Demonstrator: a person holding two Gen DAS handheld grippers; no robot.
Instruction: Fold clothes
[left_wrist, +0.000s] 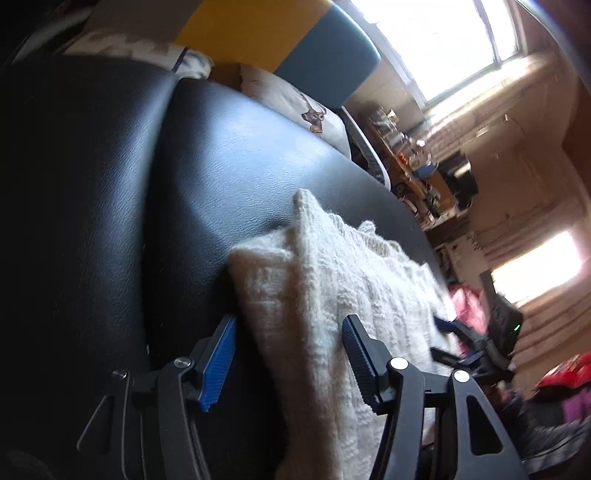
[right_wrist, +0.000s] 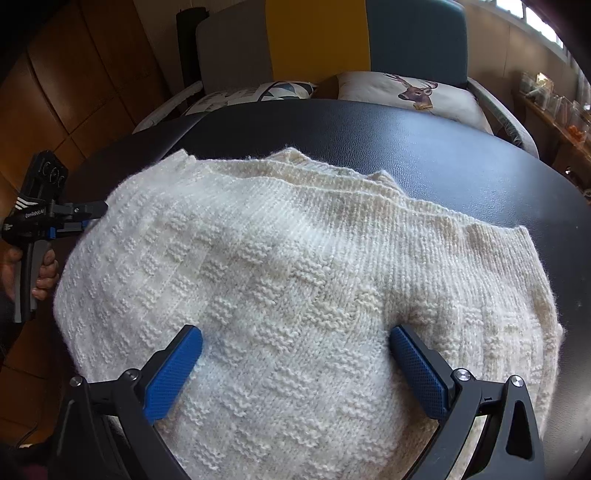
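A cream knitted sweater (right_wrist: 295, 258) lies folded in layers on a black leather tabletop (right_wrist: 443, 155). My right gripper (right_wrist: 295, 332) is open over the near middle of the sweater. Both blue fingertips (right_wrist: 184, 354) touch the knit and nothing is gripped between them. My left gripper (left_wrist: 290, 321) is open at the sweater's (left_wrist: 325, 295) left edge, and a folded corner of the knit lies between its blue pads (left_wrist: 219, 362). In the right wrist view a hand (right_wrist: 44, 273) holds the left gripper (right_wrist: 86, 214) at the far left. The right gripper (left_wrist: 458, 332) shows blurred at the sweater's far side.
Behind the table stands an armchair (right_wrist: 417, 40) in grey, yellow and teal, holding a deer cushion (right_wrist: 410, 96) and a patterned cushion (right_wrist: 255, 94). A cluttered shelf (left_wrist: 417, 162) runs along the brick wall under bright windows. Pink and red items (left_wrist: 565, 373) lie low at the right.
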